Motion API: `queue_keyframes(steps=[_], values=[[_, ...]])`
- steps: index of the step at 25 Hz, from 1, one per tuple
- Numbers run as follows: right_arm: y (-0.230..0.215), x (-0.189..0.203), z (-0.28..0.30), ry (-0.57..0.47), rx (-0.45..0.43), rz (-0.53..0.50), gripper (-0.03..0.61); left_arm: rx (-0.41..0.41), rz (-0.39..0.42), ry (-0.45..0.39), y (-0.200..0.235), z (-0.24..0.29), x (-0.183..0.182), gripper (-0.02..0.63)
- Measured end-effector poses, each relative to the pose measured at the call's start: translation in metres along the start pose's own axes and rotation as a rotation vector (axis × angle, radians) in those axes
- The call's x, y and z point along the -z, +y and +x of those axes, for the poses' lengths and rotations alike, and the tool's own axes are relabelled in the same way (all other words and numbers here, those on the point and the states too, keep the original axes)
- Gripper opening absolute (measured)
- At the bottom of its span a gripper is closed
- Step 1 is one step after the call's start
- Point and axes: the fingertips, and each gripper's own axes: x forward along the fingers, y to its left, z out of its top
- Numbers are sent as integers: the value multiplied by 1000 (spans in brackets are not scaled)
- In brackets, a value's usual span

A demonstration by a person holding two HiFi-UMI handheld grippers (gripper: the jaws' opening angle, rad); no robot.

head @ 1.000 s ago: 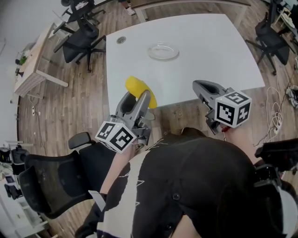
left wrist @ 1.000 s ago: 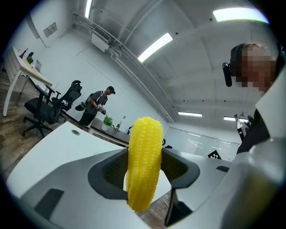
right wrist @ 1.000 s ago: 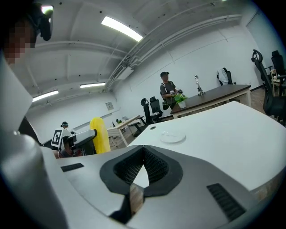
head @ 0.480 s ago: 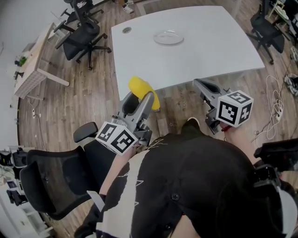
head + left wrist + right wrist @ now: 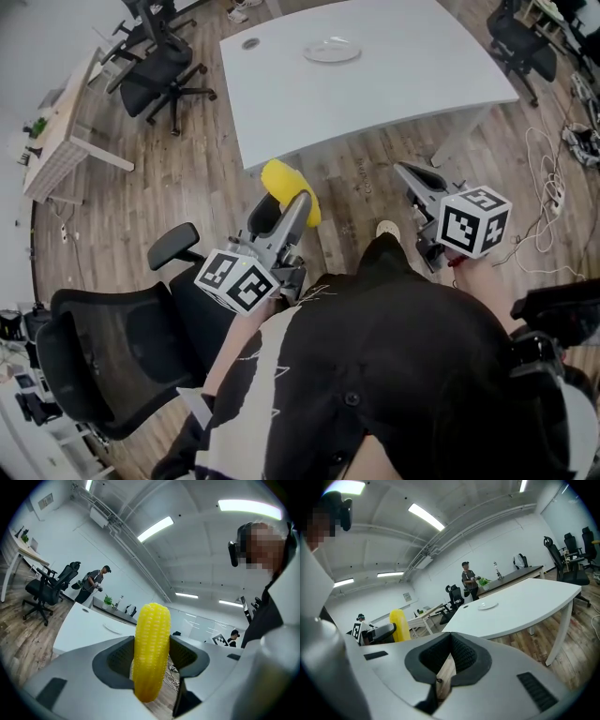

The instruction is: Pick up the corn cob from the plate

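The yellow corn cob (image 5: 289,189) stands upright between the jaws of my left gripper (image 5: 286,203), which is shut on it over the wooden floor, well away from the table. In the left gripper view the corn cob (image 5: 151,648) fills the gap between both pads. The glass plate (image 5: 331,50) lies bare on the white table (image 5: 403,84) far ahead. My right gripper (image 5: 411,174) hangs to the right, also over the floor, shut with nothing in it. From the right gripper view the corn cob (image 5: 399,623) shows at the left and the plate (image 5: 487,605) sits on the table.
A black office chair (image 5: 103,356) stands close at my left side. More black chairs (image 5: 159,70) stand left of the table and another (image 5: 514,42) at its right. Cables (image 5: 551,183) lie on the floor to the right. A wooden desk (image 5: 61,131) is far left.
The table and plate have slid toward the top of the head view as I back away. Both grippers, the left still holding the corn, now hang over the floor.
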Motion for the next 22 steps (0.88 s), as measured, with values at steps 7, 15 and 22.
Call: queue_keyframes(steps=[7,15,22], values=[[14,13,-24,23,25,-44,15,1,-33,-7,-15,-26,12,236],[21,11,-27,19,35,-88,15,-8,-41,-27,-15,-36,9,236],[26,6,-28,17,34,-124,15,4,-28,-31,-21,-36,3,236]])
